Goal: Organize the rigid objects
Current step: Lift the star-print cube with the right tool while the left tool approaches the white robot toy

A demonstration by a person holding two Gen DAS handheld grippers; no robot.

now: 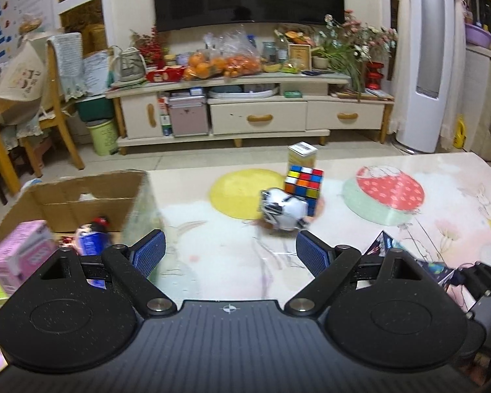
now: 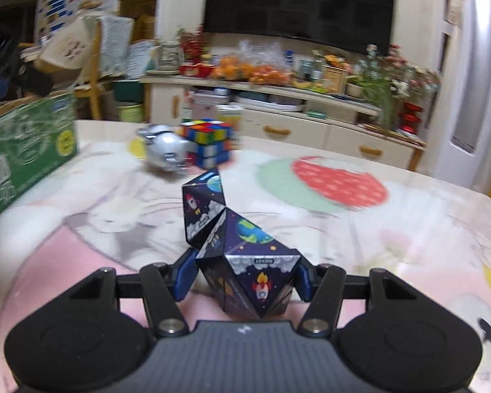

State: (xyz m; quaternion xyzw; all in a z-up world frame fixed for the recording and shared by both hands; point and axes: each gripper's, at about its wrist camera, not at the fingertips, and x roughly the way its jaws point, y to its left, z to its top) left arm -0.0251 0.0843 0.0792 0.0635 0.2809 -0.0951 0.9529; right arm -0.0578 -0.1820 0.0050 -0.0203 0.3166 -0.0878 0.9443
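Pinching the space-print folding puzzle (image 2: 245,262) between its blue pads, the right gripper (image 2: 244,278) has the puzzle's dark faceted body filling the gap and one wing jutting ahead. The left gripper (image 1: 230,252) stands spread and empty; the silver toy (image 1: 283,208) and colour cube (image 1: 302,190) lie beyond its tips, the cardboard box (image 1: 81,196) outside its left finger.
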